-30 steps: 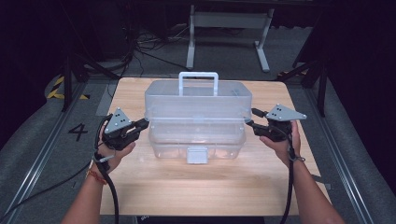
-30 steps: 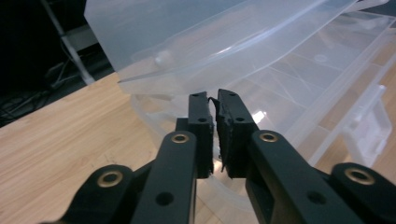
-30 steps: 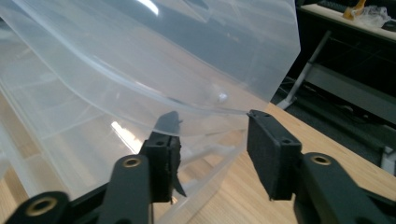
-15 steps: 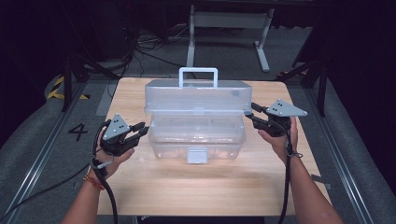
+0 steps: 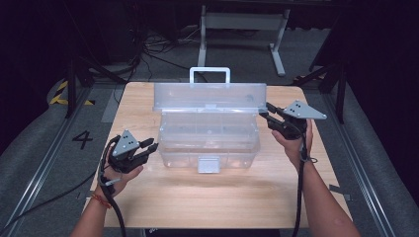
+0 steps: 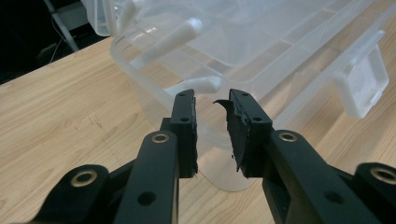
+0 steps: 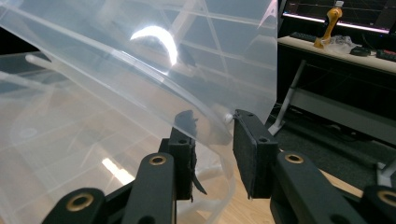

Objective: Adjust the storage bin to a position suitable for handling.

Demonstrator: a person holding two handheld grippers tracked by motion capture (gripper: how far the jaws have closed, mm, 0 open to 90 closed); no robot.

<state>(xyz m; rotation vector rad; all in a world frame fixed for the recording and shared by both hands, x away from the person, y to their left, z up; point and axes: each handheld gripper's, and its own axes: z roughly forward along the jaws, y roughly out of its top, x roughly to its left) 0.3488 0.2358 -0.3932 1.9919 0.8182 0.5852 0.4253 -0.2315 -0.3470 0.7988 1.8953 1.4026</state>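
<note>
Clear plastic storage box sits in the middle of the wooden table, lid swung up partway with its white carry handle sticking up at the far edge. White front latch hangs on the near wall of the box.

Left gripper is just off the box's left end, down near its lower corner and not touching it. In the left gripper view its jaws have a small gap with nothing between them, the box's rounded corner right past the tips. They've just been opening a bit.

Right gripper is up at the box's right end, at the lid's edge. In the right gripper view the lid's rim runs between the jaws, which have just been closing. Can't tell if both pads are actually pressing on the plastic yet; there looks to be a sliver of space on the right pad's side.
</note>
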